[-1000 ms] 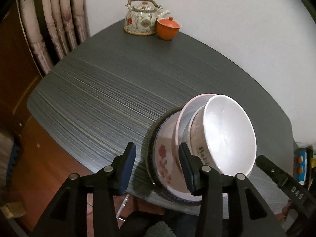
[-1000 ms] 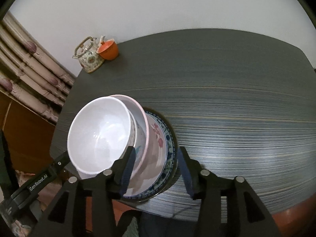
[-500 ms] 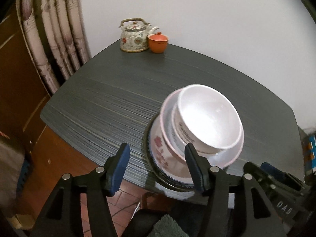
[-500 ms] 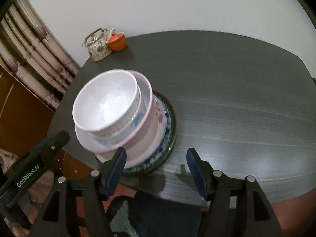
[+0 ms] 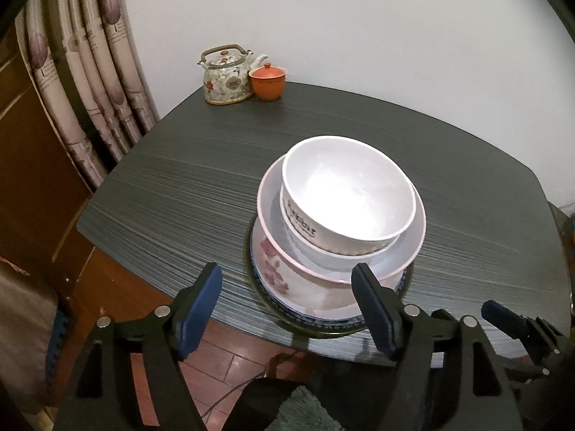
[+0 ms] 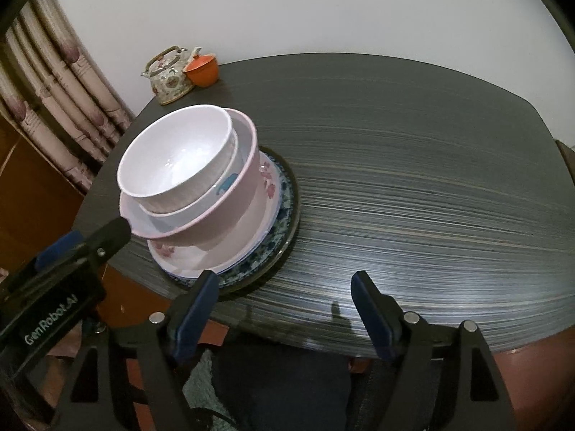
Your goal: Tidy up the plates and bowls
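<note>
You are holding the left gripper (image 5: pixel 287 309) at the near edge of the table (image 5: pixel 179 186), its jaws opening with nothing gripped between them; its right finger is overlapping the near rim of the stack without pressing on it. You are holding the right gripper (image 6: pixel 284 309) just right of the stack, jaws also opening and empty, only bare tabletop showing between them. The stack is sitting near the table's front edge: a dark plate (image 6: pixel 287 226) at the bottom, a floral plate (image 5: pixel 276 269) on it, then a pink bowl (image 6: pixel 230 222), and a white bowl (image 5: pixel 345 194) nested on top. Far back, a teapot (image 5: pixel 226 75) and an orange cup (image 5: pixel 267 82) are standing side by side against the wall.
</note>
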Action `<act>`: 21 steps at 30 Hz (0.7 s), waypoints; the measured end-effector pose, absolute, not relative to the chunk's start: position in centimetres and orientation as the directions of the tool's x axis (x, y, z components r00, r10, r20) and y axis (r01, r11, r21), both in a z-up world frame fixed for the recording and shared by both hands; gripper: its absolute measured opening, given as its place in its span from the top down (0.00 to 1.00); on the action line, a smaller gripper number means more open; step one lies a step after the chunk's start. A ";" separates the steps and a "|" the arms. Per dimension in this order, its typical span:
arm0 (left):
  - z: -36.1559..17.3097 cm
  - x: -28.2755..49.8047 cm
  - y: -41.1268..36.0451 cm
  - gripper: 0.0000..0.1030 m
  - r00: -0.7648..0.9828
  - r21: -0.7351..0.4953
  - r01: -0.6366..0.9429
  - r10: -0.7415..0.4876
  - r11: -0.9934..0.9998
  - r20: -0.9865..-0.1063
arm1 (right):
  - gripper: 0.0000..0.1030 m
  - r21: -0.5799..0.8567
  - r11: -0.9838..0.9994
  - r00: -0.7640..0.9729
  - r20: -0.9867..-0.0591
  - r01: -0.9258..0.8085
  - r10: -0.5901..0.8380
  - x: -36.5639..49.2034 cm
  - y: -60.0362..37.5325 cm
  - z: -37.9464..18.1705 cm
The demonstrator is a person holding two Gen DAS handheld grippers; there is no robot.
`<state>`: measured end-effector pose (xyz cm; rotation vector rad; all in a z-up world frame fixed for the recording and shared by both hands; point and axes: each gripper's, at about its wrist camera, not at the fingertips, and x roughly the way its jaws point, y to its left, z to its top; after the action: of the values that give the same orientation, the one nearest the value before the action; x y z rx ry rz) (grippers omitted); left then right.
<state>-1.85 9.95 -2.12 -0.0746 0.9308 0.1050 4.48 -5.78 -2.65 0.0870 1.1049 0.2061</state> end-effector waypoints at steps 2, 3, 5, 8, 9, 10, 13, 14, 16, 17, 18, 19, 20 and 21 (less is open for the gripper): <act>-2.2 -1.8 9.9 0.26 0.596 -0.014 -0.116 0.058 0.993 -0.801 | 0.21 0.162 0.978 0.442 -0.873 -0.132 0.205 4.1 -5.4 -2.5; -2.2 -1.8 9.9 0.26 0.597 -0.013 -0.116 0.059 0.993 -0.800 | 0.20 0.153 0.978 0.445 -0.873 -0.141 0.201 4.0 -5.3 -2.5; -2.2 -1.9 9.9 0.26 0.600 -0.009 -0.118 0.064 0.993 -0.797 | 0.20 0.149 0.978 0.452 -0.869 -0.146 0.200 3.8 -5.1 -2.4; -2.3 -1.9 9.9 0.25 0.599 -0.015 -0.117 0.059 0.993 -0.798 | 0.20 0.151 0.977 0.459 -0.865 -0.152 0.205 3.7 -5.1 -2.3; -2.3 -1.9 9.9 0.25 0.599 -0.015 -0.118 0.059 0.993 -0.799 | 0.20 0.157 0.975 0.461 -0.862 -0.155 0.212 3.7 -5.1 -2.3; -2.3 -1.9 9.9 0.25 0.598 -0.015 -0.118 0.059 0.993 -0.799 | 0.20 0.157 0.975 0.462 -0.861 -0.157 0.213 3.6 -5.1 -2.3; -2.3 -1.8 9.9 0.25 0.597 -0.013 -0.115 0.059 0.993 -0.800 | 0.20 0.154 0.974 0.466 -0.859 -0.163 0.214 3.5 -5.1 -2.2; -2.3 -1.8 9.9 0.25 0.597 -0.011 -0.114 0.059 0.993 -0.800 | 0.20 0.154 0.974 0.465 -0.859 -0.164 0.214 3.4 -5.0 -2.2; -2.4 -1.8 9.9 0.25 0.595 -0.012 -0.116 0.059 0.993 -0.801 | 0.19 0.160 0.973 0.464 -0.858 -0.164 0.219 3.4 -5.0 -2.1; -2.4 -1.8 9.9 0.25 0.594 -0.013 -0.115 0.058 0.993 -0.803 | 0.19 0.160 0.973 0.462 -0.859 -0.165 0.219 3.4 -5.0 -2.2; -2.4 -1.8 9.9 0.25 0.593 -0.013 -0.115 0.058 0.993 -0.803 | 0.19 0.160 0.973 0.461 -0.860 -0.164 0.220 3.4 -5.0 -2.2; -2.4 -1.8 9.9 0.25 0.594 -0.011 -0.114 0.059 0.993 -0.803 | 0.19 0.161 0.973 0.460 -0.860 -0.163 0.220 3.4 -4.9 -2.2; -2.4 -1.8 9.9 0.25 0.594 -0.009 -0.113 0.060 0.994 -0.802 | 0.19 0.163 0.973 0.458 -0.861 -0.163 0.221 3.4 -4.9 -2.3; -2.4 -1.8 9.9 0.25 0.593 -0.011 -0.113 0.059 0.994 -0.803 | 0.19 0.162 0.973 0.457 -0.861 -0.165 0.222 3.4 -4.9 -2.3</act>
<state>-1.77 9.95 -2.45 -0.0628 0.9311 0.0997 3.42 -4.88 -2.28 0.0581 1.0702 0.2386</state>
